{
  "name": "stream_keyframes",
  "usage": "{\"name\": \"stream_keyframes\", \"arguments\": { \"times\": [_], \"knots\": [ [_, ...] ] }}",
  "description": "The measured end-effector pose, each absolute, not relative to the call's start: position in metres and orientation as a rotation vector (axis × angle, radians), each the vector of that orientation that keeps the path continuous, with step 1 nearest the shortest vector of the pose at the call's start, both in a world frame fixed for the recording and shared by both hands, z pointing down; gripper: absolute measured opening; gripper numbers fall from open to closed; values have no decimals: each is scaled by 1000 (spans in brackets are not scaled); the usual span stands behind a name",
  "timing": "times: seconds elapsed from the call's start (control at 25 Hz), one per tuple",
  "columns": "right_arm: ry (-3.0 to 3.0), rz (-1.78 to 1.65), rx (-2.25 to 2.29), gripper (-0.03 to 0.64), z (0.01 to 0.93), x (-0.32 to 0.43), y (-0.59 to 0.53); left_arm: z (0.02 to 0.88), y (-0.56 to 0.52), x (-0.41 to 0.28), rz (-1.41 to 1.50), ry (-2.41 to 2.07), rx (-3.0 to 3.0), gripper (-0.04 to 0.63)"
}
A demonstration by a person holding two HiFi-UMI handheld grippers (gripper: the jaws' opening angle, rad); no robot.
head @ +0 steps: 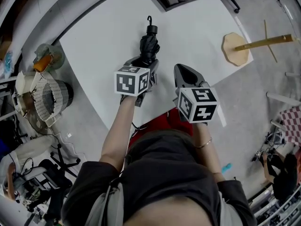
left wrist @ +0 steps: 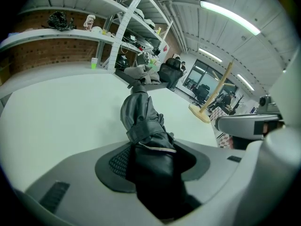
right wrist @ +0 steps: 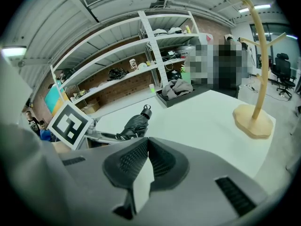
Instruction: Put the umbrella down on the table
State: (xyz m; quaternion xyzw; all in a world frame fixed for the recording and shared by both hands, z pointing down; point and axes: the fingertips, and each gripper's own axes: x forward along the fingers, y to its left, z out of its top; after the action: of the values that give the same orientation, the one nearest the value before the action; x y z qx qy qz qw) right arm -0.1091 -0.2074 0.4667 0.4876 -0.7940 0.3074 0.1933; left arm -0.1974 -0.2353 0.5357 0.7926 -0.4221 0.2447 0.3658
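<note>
A folded black umbrella (head: 148, 44) with a strap round it points away from me over the white table (head: 197, 27). My left gripper (head: 148, 64) is shut on the umbrella's near end. In the left gripper view the umbrella (left wrist: 141, 121) fills the gap between the left gripper's (left wrist: 155, 171) pads and stretches forward just above the tabletop. I cannot tell whether it touches the table. My right gripper (head: 181, 70) hovers to the right of it, shut with nothing held; its pads meet at the tips in the right gripper view (right wrist: 147, 142), where the umbrella (right wrist: 134, 124) lies off to the left.
A wooden coat stand (head: 236, 48) rests on the table's right corner. A dark tray with grey cloth (right wrist: 176, 89) sits at the far edge, with shelves (right wrist: 141, 55) behind. A fan and baskets (head: 47, 95) crowd the floor at left.
</note>
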Motion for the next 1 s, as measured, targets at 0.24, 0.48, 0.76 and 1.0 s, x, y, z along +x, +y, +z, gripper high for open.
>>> {"name": "stream_keyframes", "arguments": {
  "times": [0.24, 0.48, 0.76, 1.0],
  "knots": [
    [-2203, 877, 1357, 20, 477, -109, -210, 540, -238, -197, 630, -1086, 2022, 219],
    [-2195, 885, 1336, 20, 482, -111, -209, 542, -239, -198, 628, -1092, 2006, 225],
    [-2197, 887, 1333, 20, 483, -108, -208, 545, -241, -197, 646, -1107, 1996, 230],
    [-2205, 888, 1327, 20, 484, -108, -204, 545, -242, -196, 680, -1126, 2013, 236]
  ]
}}
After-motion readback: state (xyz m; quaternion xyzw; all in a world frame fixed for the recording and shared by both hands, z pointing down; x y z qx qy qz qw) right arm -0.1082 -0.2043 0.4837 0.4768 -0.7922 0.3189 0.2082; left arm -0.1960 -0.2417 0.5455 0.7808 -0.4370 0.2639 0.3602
